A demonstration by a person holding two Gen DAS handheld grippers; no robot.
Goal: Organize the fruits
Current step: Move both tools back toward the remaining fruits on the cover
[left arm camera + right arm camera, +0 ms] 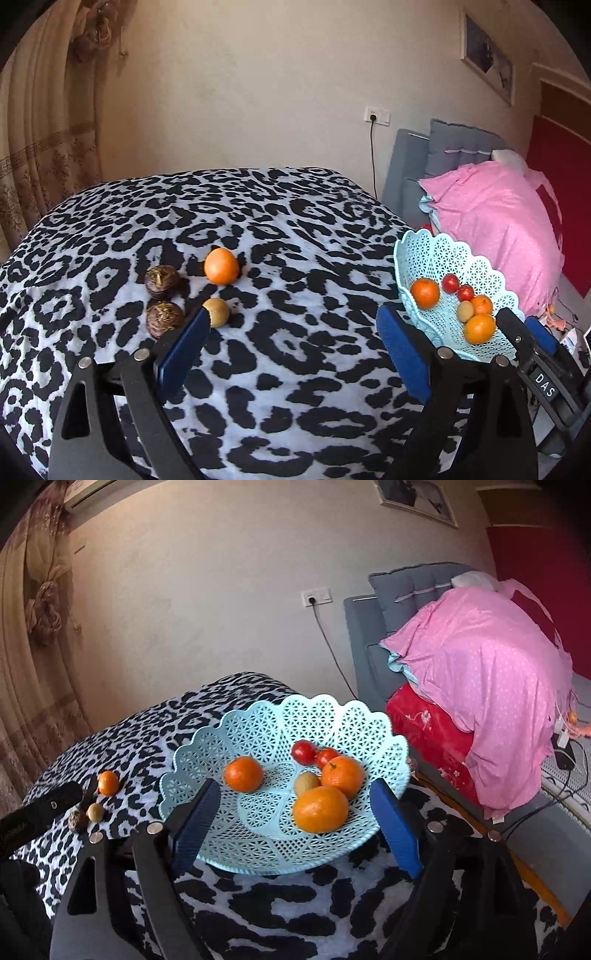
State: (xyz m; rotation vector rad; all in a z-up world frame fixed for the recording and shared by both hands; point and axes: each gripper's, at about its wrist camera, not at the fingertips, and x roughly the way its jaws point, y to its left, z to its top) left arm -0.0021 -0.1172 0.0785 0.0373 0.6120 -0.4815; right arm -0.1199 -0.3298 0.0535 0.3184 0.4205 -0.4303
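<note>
- Light blue lattice basket (258, 734) sits on the leopard-print bench (280, 229), with three oranges, two small red fruits and a little tan one inside.
- Still loose on the bench: one orange (221, 266), a tan fruit (218, 312) and two dark wrinkly ones (161, 282).
- Left hand-held gripper (291, 334): jaws wide apart, nothing between them.
- Right hand-held gripper (297, 812): also spread wide over the basket, gripping nothing.

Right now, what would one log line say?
left claw: open, empty | right claw: open, empty | basket: six fruits | cloth: four fruits
</note>
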